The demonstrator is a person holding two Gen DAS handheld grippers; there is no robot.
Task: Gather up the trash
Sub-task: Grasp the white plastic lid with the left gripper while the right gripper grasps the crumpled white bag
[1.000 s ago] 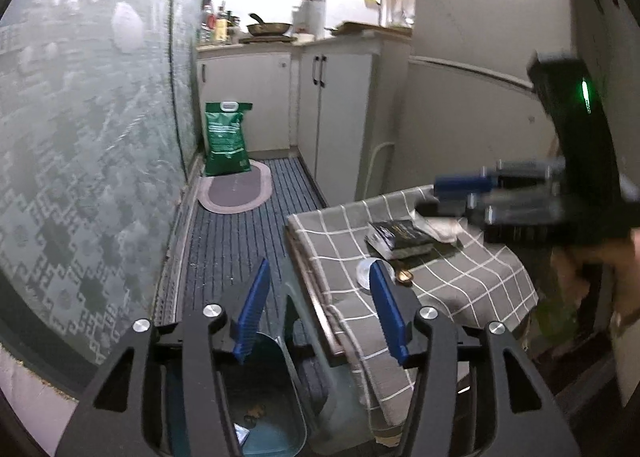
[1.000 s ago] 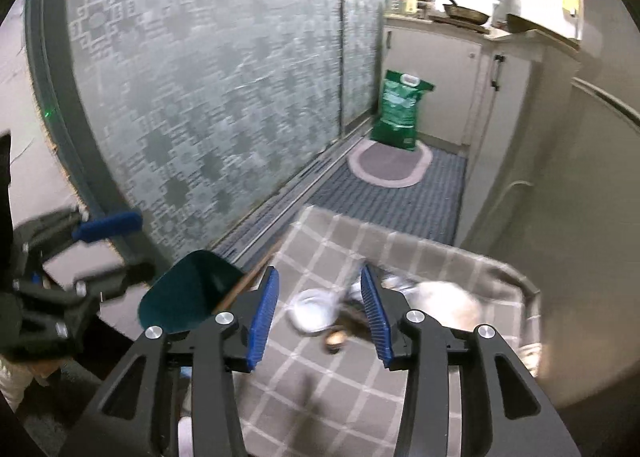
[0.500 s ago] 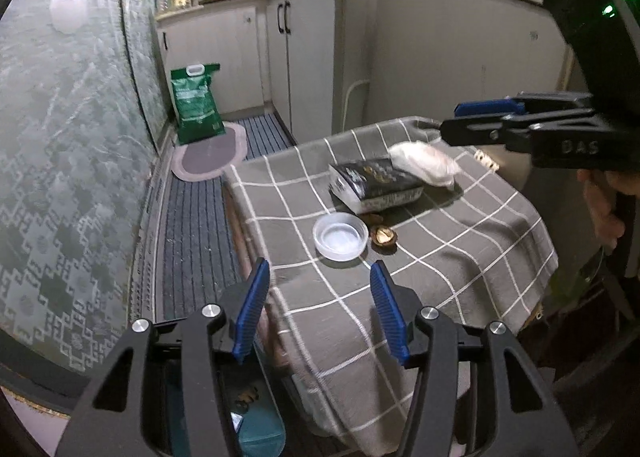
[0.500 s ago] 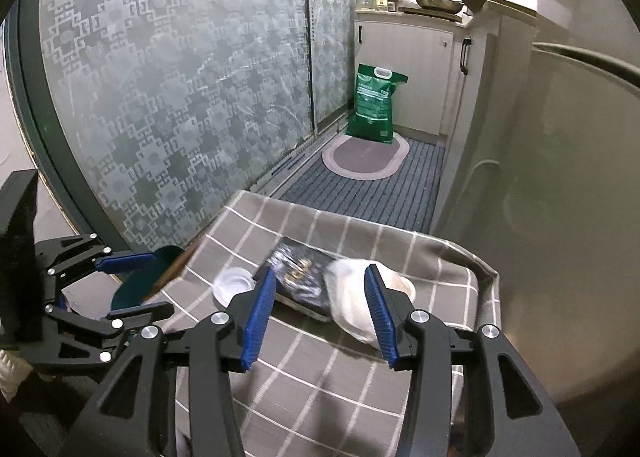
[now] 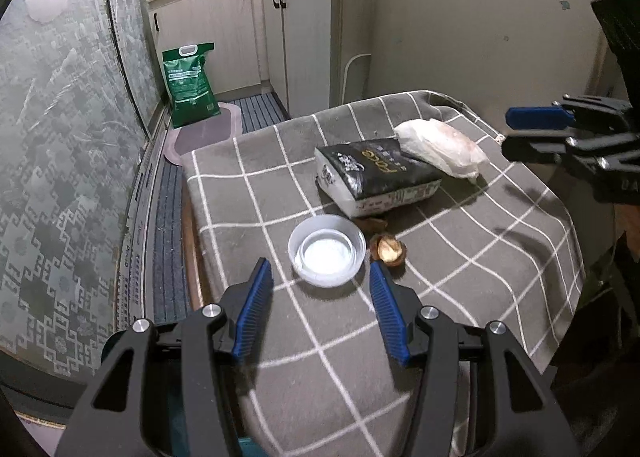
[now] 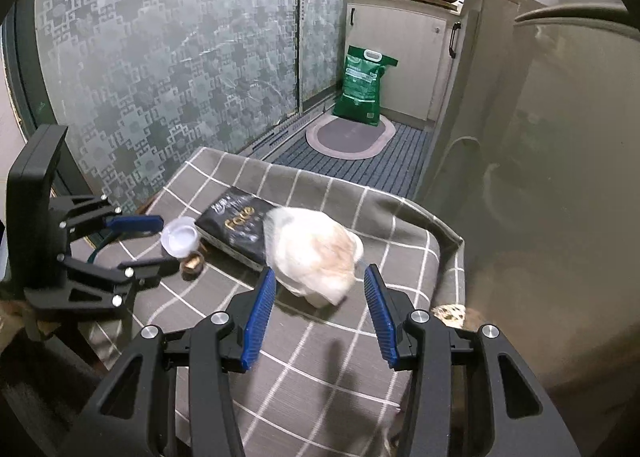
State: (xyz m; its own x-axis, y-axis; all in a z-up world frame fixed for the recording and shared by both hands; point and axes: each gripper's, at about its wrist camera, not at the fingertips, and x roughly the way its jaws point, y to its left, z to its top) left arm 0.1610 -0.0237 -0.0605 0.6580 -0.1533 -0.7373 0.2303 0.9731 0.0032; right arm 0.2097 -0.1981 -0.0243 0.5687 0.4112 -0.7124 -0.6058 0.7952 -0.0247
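A grey checked cloth [image 5: 280,193] covers the low table. On it lie a white plastic cup [image 5: 326,251], a brown nut shell [image 5: 387,249], a black tissue pack [image 5: 376,173] and a crumpled white plastic bag [image 5: 440,147]. My left gripper [image 5: 320,277] is open, and the cup sits just beyond its fingertips, untouched. My right gripper [image 6: 319,277] hovers over the bag [image 6: 312,253]. Its jaws are opening, with the bag's near end just ahead of the blue pads, not pressed. Each gripper shows in the other's view: the right gripper [image 5: 507,132] and the left gripper [image 6: 168,243].
A patterned glass sliding door [image 5: 60,137] runs along the left. White cabinets [image 5: 308,25] and a curved pale appliance [image 5: 480,37] stand behind the table. A green sack [image 5: 190,85] sits on an oval mat [image 6: 350,137]. A teal bin rim [image 6: 96,251] peeks out past the table's left edge.
Both grippers have swung over the table and sunk towards it; the cup and the bag now lie close at their tips. The right jaws have widened slightly.
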